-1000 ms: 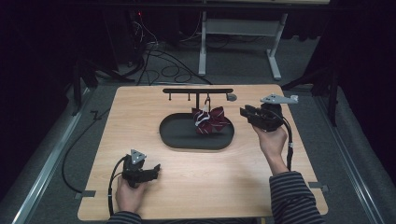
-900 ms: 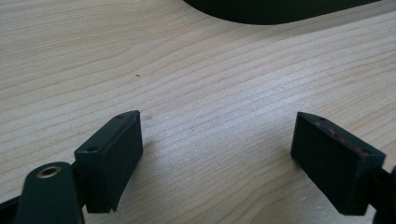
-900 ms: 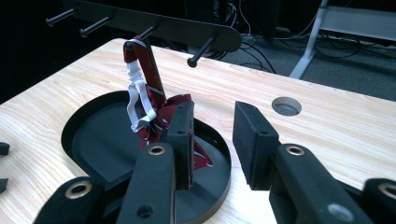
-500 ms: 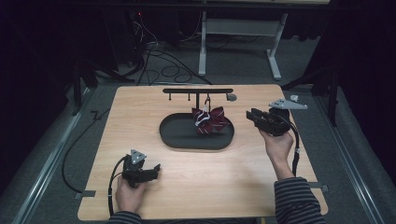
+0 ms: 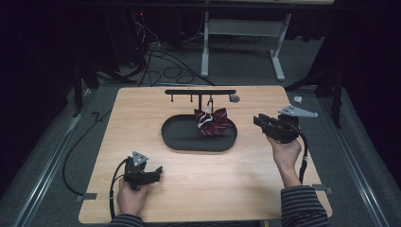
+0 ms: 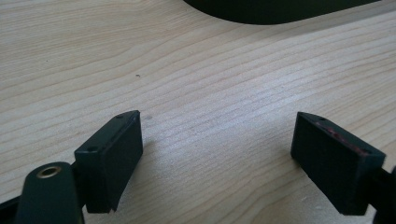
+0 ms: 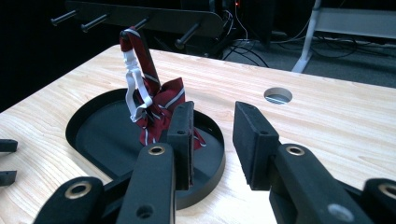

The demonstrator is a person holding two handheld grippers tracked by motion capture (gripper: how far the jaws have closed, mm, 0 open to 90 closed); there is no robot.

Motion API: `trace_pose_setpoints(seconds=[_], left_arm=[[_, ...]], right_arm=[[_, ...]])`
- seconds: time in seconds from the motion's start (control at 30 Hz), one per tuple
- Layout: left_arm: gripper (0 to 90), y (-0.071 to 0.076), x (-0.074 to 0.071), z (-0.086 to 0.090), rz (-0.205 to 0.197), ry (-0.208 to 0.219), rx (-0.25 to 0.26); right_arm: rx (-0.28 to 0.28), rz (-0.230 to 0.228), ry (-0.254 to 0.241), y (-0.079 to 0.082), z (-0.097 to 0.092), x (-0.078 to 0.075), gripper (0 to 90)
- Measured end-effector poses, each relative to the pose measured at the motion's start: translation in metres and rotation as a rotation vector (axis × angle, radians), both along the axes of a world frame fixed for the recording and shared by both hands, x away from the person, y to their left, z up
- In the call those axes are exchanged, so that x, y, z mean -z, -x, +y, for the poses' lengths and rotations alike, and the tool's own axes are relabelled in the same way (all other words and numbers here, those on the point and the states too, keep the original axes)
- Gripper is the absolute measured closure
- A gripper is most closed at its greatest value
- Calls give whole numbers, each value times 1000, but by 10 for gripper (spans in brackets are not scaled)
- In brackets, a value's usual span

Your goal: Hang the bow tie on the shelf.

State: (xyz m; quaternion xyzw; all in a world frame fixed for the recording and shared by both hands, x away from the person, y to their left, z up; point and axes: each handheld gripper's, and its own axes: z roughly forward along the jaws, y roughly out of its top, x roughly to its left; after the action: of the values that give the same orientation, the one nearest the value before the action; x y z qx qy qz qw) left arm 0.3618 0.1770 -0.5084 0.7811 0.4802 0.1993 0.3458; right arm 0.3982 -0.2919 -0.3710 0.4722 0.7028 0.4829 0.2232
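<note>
Right gripper view: striped bow tie (image 7: 156, 105), hung by its strap from a rack peg (image 7: 140, 23) over the black tray (image 7: 88, 123), lies beyond the left finger (image 7: 182, 135) of the right gripper (image 7: 212, 140), jaws apart, nothing between.

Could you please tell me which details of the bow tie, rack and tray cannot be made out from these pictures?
- Bow tie: its lower right part hidden behind the right gripper's jaw, right gripper view.
- Rack: which peg holds the tie's strap is too small to tell, high view.
- Tray: cut off by the top edge, left gripper view.
</note>
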Motion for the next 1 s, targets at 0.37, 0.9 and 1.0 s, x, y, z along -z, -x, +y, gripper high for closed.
trace_pose_setpoints(seconds=[0.37, 0.9, 1.0], left_arm=[[171, 0, 0, 0, 0, 0, 0], [171, 0, 0, 0, 0, -1, 1], [170, 0, 0, 0, 0, -1, 1]], right_arm=[[3, 1, -10, 8, -7, 7, 707], [7, 21, -32, 19, -13, 22, 707], [9, 21, -39, 20, -15, 25, 708]])
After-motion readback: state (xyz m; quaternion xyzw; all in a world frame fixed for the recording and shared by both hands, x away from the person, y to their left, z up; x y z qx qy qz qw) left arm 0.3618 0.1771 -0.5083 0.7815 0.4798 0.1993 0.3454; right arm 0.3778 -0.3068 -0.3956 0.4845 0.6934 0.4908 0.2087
